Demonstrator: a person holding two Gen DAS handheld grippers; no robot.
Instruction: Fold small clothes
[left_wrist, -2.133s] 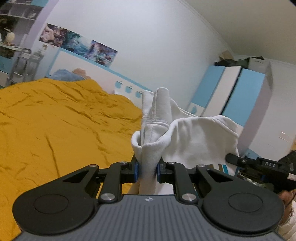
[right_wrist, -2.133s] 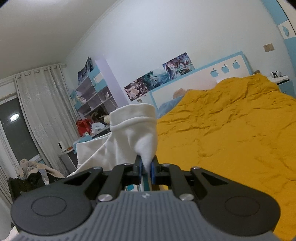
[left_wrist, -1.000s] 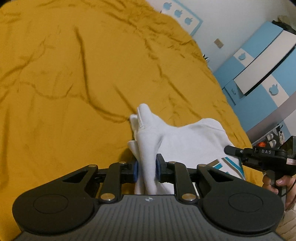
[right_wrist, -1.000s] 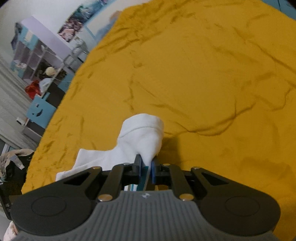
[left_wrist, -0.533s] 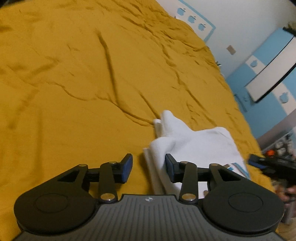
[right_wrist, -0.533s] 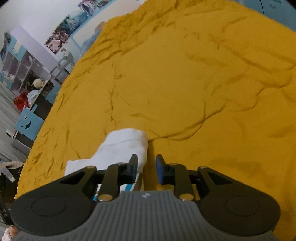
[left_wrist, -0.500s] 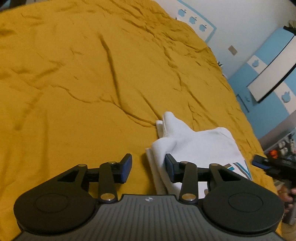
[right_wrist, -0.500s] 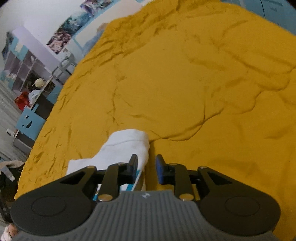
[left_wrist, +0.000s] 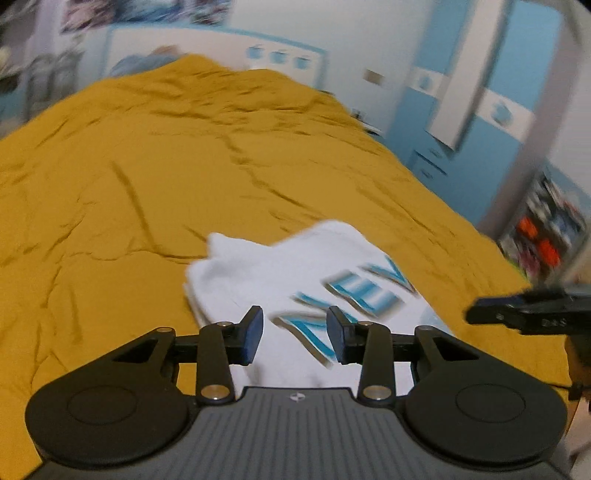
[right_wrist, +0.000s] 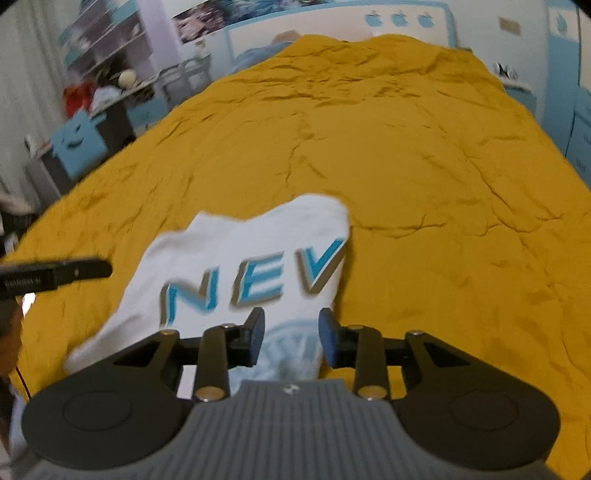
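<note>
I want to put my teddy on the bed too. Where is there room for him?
Lots of room. The yellow bedspread is bare from the far edge of the white top all the way to the headboard, and also to the right of the top. It is only crowded near the front, where the top lies under the two grippers.

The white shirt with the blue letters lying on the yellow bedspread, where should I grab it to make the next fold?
Probably the white shirt by its far rounded corner, coming from above and the right: that edge lies free on the yellow bedspread, with bare cover beside it and layers bunched enough to pinch.
</note>
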